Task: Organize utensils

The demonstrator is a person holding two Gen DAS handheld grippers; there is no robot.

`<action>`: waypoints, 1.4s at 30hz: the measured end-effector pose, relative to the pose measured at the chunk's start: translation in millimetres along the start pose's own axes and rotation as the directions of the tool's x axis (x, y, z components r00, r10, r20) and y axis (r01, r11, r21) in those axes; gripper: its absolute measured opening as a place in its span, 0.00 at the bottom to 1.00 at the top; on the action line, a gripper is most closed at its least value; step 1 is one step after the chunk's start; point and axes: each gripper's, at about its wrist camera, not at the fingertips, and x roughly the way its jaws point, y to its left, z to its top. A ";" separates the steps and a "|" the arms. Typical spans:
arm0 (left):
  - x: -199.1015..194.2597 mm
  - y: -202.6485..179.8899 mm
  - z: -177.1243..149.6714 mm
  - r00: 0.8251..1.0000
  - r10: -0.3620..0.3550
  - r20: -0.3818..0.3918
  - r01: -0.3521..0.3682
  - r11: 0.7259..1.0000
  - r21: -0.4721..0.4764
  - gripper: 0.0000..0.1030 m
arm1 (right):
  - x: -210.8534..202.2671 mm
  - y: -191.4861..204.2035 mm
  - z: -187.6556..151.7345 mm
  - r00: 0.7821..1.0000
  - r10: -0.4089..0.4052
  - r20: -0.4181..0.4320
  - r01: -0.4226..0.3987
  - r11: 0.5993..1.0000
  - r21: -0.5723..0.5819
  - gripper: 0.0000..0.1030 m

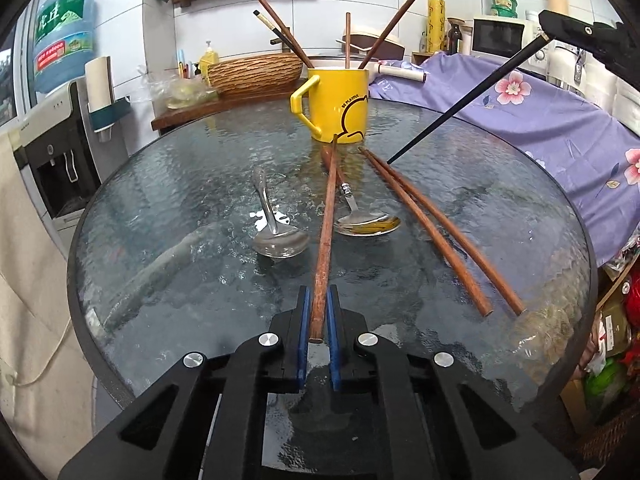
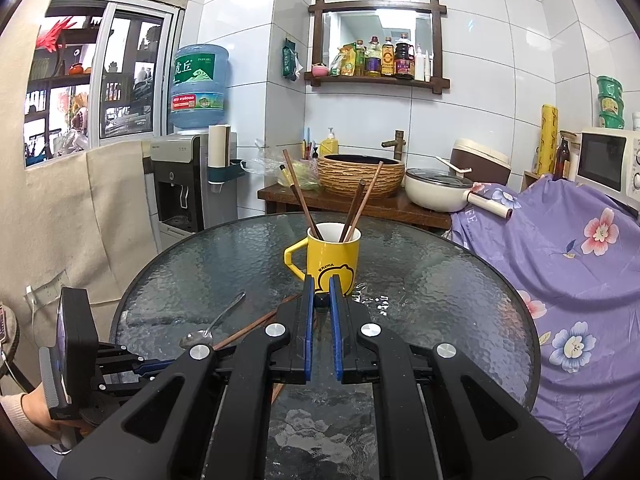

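Observation:
A yellow mug (image 1: 338,106) holding several chopsticks stands at the far side of the round glass table (image 1: 160,208); it also shows in the right wrist view (image 2: 334,258). My left gripper (image 1: 319,304) is shut on a brown wooden chopstick (image 1: 326,236) that lies toward the mug. Two more brown chopsticks (image 1: 436,236) lie to its right. Two metal spoons (image 1: 280,240) (image 1: 368,224) lie either side of it. My right gripper (image 2: 320,300) is shut on a black chopstick (image 1: 464,102), held above the table and pointing down toward the mug.
A purple floral cloth (image 1: 540,128) covers furniture at the right of the table. A wicker basin (image 2: 360,176), a pot (image 2: 436,190) and a microwave (image 2: 608,164) stand behind. A water dispenser (image 2: 180,184) is at the left.

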 end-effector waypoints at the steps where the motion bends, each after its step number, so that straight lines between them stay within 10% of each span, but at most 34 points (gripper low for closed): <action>1: -0.7 -0.2 -0.3 1.000 -0.004 0.000 0.004 1.000 -0.001 0.07 | -0.1 0.1 -0.1 1.000 0.000 0.000 0.000 1.000 0.000 0.08; 27: -74.6 2.4 108.1 0.940 -0.016 0.340 0.016 1.000 0.001 0.07 | 7.8 -5.4 29.0 0.999 0.026 0.032 -0.025 0.999 -0.037 0.08; 42: -72.7 6.4 178.8 0.919 -0.084 0.384 0.080 0.996 0.027 0.07 | 45.9 -32.7 76.0 0.994 0.099 -0.040 -0.099 0.995 0.000 0.08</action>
